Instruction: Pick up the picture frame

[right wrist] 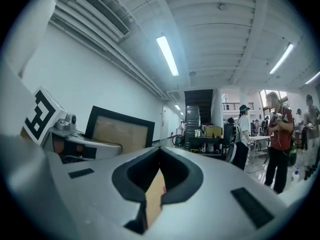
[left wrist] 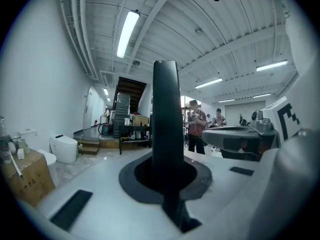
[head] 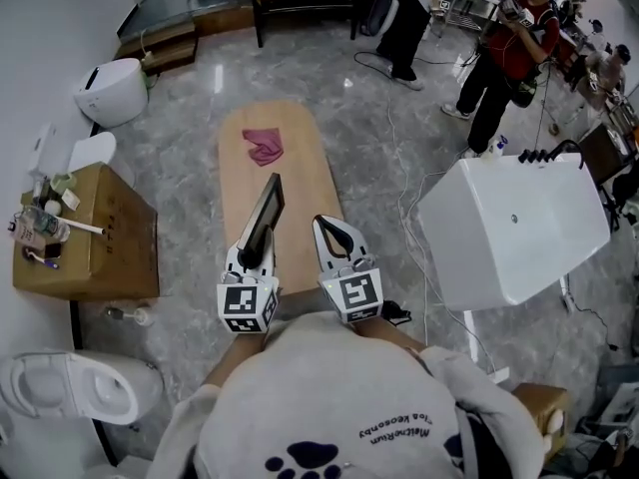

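Observation:
The picture frame (head: 266,216), black-edged with a brown panel, stands on edge above the near end of the wooden bench (head: 300,173). My left gripper (head: 256,251) is shut on its lower edge. In the left gripper view the frame (left wrist: 166,119) rises as a dark upright bar out of the jaws of that gripper (left wrist: 167,171). My right gripper (head: 322,223) hovers just right of it, jaws shut with nothing between them. The right gripper view shows its own closed tips (right wrist: 159,156), with the frame's face (right wrist: 120,130) to their left.
A pink cloth (head: 264,147) lies at the bench's far end. A white bathtub (head: 514,230) stands to the right. To the left is a cardboard box (head: 95,239) with bottles on it. Toilets (head: 110,90) sit at the left, and people (head: 509,48) stand behind.

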The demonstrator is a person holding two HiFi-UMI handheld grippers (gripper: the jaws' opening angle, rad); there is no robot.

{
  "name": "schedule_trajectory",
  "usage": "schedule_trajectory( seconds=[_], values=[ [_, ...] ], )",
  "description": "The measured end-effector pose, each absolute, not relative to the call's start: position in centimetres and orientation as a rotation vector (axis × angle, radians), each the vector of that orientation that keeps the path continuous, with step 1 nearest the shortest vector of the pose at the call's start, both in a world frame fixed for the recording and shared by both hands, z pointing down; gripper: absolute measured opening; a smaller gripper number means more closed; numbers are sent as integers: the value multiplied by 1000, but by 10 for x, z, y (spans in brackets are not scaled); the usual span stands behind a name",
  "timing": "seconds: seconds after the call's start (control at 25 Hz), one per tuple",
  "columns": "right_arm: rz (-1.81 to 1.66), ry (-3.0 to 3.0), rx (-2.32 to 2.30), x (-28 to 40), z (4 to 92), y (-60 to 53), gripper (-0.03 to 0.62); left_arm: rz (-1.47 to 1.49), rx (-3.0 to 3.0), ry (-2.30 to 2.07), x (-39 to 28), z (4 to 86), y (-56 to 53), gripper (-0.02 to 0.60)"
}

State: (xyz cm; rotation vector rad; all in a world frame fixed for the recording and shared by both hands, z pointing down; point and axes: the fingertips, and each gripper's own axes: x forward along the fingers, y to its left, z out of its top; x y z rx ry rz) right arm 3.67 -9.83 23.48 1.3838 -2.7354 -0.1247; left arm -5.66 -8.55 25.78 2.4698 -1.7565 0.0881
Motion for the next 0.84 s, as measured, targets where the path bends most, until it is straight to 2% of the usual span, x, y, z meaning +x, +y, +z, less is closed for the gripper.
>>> schedule_trajectory(
  seconds=[0.84],
  values=[
    [-69,-2757,1279,39,256,-88,9,100,2438,-1786,-49,271,-72,17]
  ],
)
